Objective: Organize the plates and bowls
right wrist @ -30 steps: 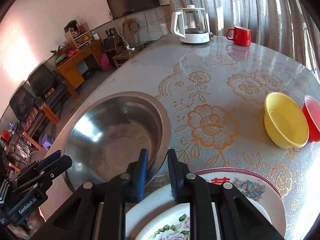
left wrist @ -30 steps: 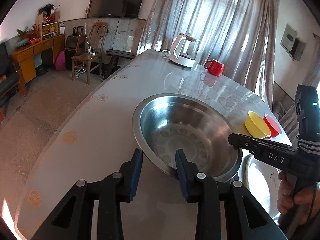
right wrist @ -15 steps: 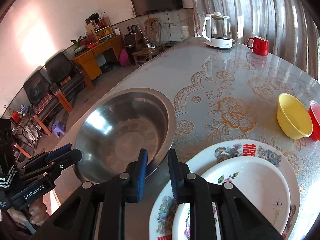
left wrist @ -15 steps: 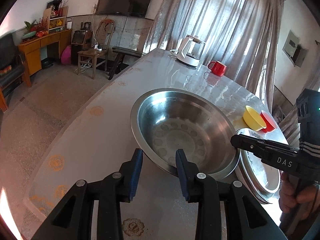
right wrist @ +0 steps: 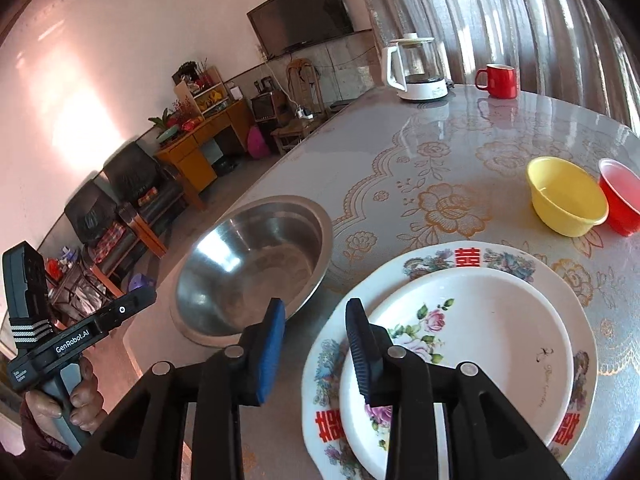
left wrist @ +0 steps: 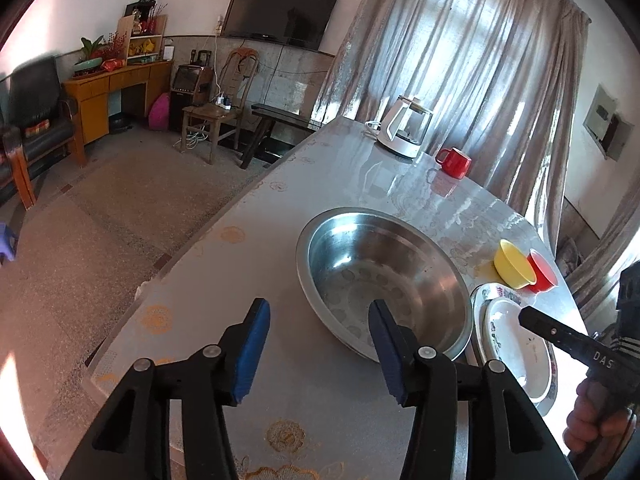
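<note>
**Steel basin set down beside the stacked plates; both grippers letting go.**
The left gripper and right gripper have jaws opening with nothing between them; the steel basin rests on the table, apparently freed, next to the plates. Labels read "GenRobot.AI" and "DAS".

Setting: lived-in home, a combined living and dining room.
Dining surface: large table under a glossy floral cloth.
Tableware: kettle, red mug, steel basin, stacked floral plates, yellow bowl, red bowl.
Wall: flat television.
Furniture: wooden desk with plants, dark armchairs, wooden chair.
Window: long curtains.
Floor: speckled stone.
</note>
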Available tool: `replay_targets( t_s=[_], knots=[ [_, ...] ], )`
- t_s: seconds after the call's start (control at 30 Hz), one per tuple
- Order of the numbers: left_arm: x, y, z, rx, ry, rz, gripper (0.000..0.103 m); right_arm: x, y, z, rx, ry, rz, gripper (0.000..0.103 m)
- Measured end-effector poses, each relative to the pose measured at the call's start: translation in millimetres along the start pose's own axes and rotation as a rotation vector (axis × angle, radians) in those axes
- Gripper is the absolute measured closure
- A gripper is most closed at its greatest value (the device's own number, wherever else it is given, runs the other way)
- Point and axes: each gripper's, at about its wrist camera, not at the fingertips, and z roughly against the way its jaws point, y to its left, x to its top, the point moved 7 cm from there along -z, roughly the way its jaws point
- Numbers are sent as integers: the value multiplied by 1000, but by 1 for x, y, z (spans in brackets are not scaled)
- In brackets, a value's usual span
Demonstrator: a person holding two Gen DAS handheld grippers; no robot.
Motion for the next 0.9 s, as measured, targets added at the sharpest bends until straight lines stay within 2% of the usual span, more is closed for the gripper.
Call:
replay_targets(
  t_s=[0.1,0.37,0.47,0.57,0.73,0.87,0.9],
  knots=[
    [5,-18,-2,-16,-2,-43,44,2,-27,20,-30,-49,-66,65],
    [18,-101,-31,-124,67,-175,42,-5,-125,62,-169,-113,-286,63],
    [26,-135,-44,-134,69,-221,42,-1,-154,73,-208,-147,-352,63],
    [31,-173,-57,-177,86,-263,42,8,-177,81,-243,-180,-376,63],
    [40,-218,-95,-192,156,-293,42,30,-205,77,-275,-204,-398,63],
    [43,-247,-127,-197,216,-306,44,43,-224,62,-293,-181,-410,71],
    [43,-253,-134,-207,228,-300,48,44,-230,59,-290,-174,-417,72]
  ],
)
